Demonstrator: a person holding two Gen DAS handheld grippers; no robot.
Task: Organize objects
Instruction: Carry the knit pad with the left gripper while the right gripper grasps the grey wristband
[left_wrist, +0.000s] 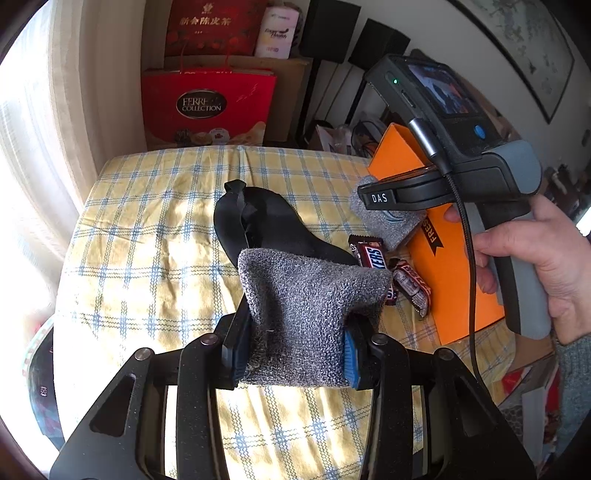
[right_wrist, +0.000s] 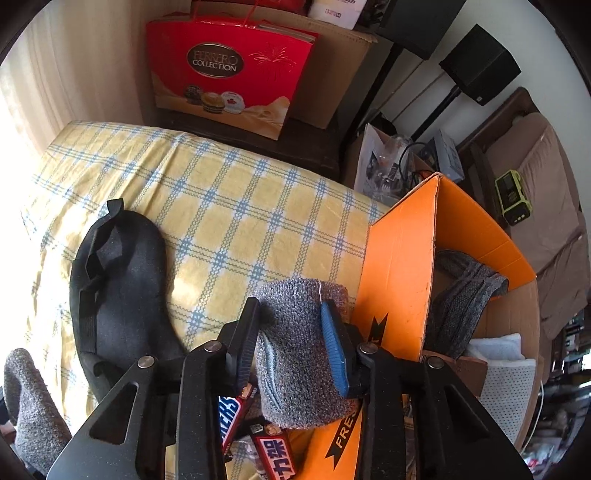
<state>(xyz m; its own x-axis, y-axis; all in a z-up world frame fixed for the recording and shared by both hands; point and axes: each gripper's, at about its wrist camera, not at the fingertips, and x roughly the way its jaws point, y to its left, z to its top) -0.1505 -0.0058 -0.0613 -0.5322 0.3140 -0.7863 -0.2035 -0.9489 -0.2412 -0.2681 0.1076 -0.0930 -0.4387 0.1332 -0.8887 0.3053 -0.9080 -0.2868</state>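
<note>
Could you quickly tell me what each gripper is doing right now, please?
Left gripper: closed on one end of a grey sock.
Right gripper: closed on the other end of the grey sock, beside the orange box.

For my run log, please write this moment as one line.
left claw: shut on grey sock | right claw: shut on grey sock | orange box: open, sock inside | Snickers bars: on tablecloth

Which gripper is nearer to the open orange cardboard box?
The right. The right gripper, shut on a grey knitted sock, is up against the orange cardboard box's wall. The left gripper, holding another grey sock, sits further left, past the Snickers bars.
</note>
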